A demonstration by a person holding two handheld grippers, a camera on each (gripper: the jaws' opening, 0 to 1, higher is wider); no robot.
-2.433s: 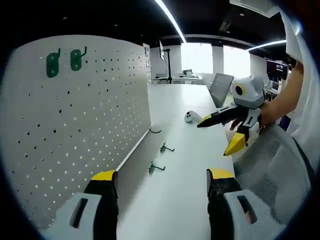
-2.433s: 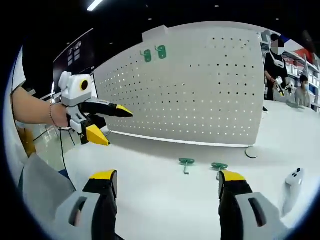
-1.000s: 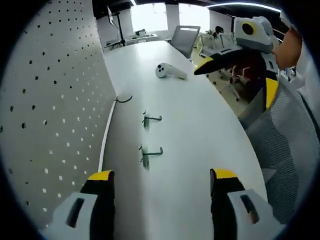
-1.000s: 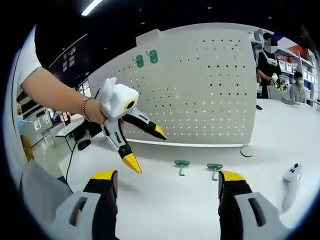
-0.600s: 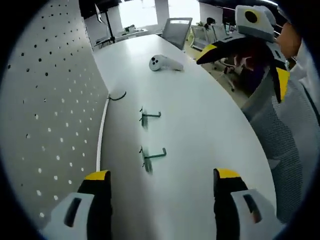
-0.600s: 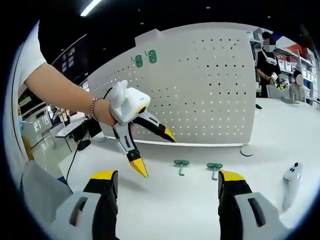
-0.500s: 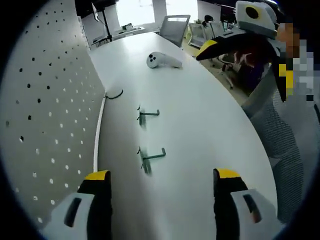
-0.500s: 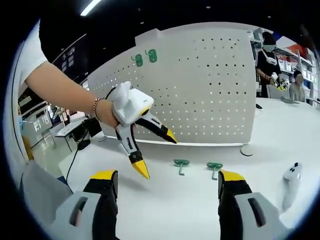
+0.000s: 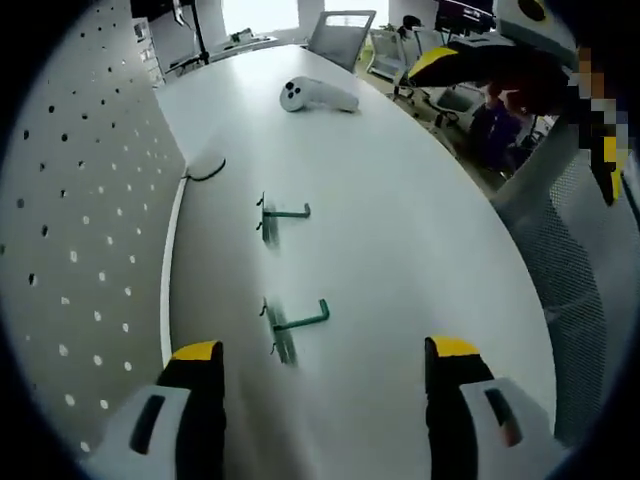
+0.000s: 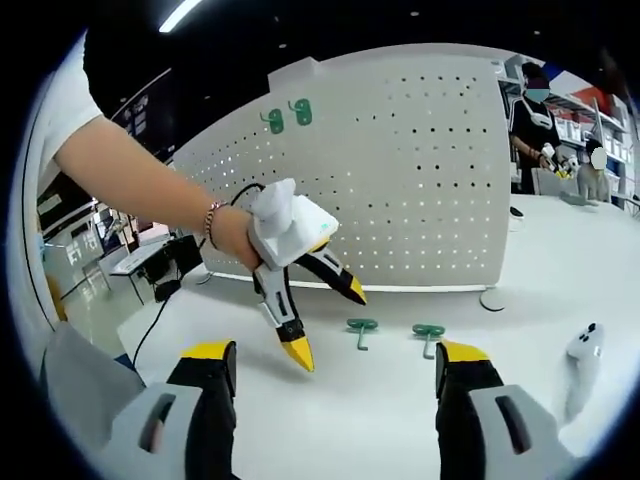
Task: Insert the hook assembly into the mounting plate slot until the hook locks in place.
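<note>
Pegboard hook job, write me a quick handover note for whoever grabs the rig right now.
Left hand-held gripper: open, empty, angled down over the table towards the nearer green hook.
Right hand-held gripper: open, empty, held back above the table.
Things: two loose green hooks lie on the table in front of the white pegboard, the nearer one and the farther green hook. Two more green hooks already hang near the pegboard's top. A white controller lies further along the table.
Done: nothing gripped.
Left: pick up a loose hook, push it into the pegboard holes until it locks.
</note>
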